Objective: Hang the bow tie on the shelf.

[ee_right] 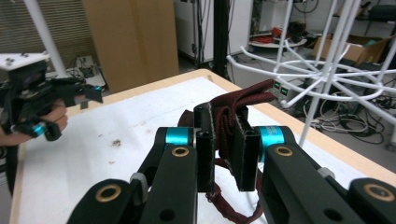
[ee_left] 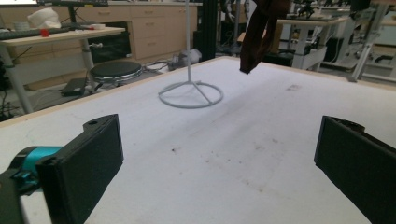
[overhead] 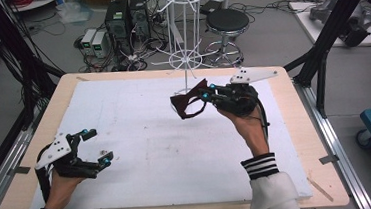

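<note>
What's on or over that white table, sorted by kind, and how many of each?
Handheld grippers: 2, the left gripper and the right gripper
White wire racks: 1, the rack
Dark red cloth bands: 1, the band, clamped in the right gripper
Total: 4

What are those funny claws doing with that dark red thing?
A person is working at a table with a claw in each hand. The right claw is shut on a dark red cloth band and holds it up in the air, close to a white wire rack standing at the far edge. The left claw is open, holds nothing and sits low over the near left part of the table.
</note>
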A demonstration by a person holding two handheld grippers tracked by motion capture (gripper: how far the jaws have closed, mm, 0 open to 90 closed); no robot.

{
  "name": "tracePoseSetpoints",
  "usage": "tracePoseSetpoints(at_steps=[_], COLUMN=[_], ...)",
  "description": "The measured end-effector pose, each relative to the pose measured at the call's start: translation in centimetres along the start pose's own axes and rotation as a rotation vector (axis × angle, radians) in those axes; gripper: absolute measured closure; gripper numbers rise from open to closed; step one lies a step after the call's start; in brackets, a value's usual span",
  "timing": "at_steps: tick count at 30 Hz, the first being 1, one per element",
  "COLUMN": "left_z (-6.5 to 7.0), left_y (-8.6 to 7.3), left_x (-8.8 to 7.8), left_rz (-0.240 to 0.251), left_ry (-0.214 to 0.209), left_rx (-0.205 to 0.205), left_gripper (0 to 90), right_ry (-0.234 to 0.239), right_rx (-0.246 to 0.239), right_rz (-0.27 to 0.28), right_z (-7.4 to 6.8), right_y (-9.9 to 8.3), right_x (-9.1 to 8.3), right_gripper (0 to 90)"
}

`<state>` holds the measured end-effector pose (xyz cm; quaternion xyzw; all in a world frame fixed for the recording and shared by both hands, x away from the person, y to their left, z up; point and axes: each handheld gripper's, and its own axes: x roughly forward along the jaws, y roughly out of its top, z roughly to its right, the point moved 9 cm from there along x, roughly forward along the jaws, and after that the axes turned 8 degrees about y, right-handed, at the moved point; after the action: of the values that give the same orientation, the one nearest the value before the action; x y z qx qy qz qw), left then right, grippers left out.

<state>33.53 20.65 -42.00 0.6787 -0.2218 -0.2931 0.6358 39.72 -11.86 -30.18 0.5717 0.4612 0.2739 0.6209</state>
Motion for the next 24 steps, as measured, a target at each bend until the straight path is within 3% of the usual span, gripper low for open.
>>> tracePoseSetpoints(at_steps=[10, 14, 24], left_z=[0.5, 0.4, 0.3], left_y=[-1.1, -1.7, -2.0], left_x=[-0.2, -0.1, -0.1], left_rz=[0.042, 0.038, 0.066], left_ry=[0.004, 0.010, 0.014], left_rx=[-0.008, -0.005, -0.008], left_gripper=[1.7, 1.7, 1.7], right_ry=[-0.045, -0.058, -0.079], right_rx=[-0.002, -0.011, -0.010], right_rz=[-0.010, -0.020, -0.041], right_z=[1.2, 1.8, 2.7], right_y=[0.9, 1.2, 2.2], right_x=[0.3, 0.4, 0.8], right_gripper=[82.2, 82.2, 82.2])
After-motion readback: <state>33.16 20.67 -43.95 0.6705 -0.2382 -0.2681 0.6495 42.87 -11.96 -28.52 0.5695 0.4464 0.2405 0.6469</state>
